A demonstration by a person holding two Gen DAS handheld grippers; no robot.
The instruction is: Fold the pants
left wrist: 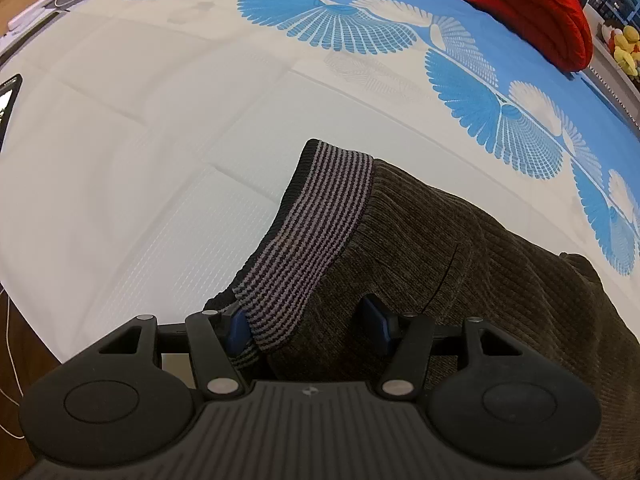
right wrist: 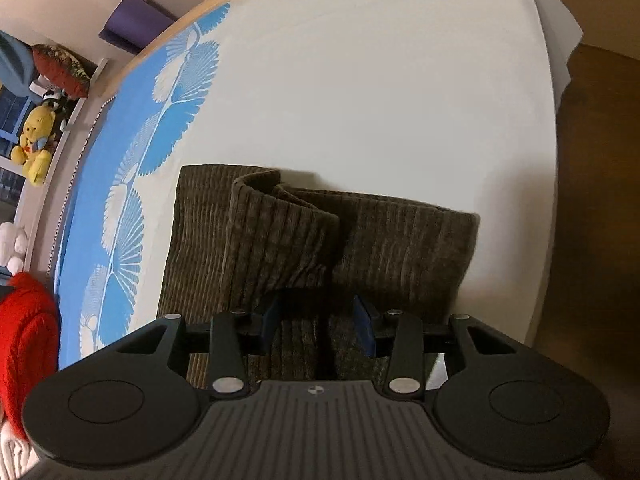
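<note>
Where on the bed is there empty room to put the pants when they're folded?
Bare white sheet lies left of the striped waistband, and more beyond the pants. It's crowded by the red blanket on the blue patterned edge, and at the toy shelf.

The left gripper (left wrist: pixel 308 326) points steeply down with its blue pads (left wrist: pixel 239 330) set wide apart. The right gripper (right wrist: pixel 318 326) also tilts down, its blue pads (right wrist: pixel 366 330) apart, a bit closer together.
</note>
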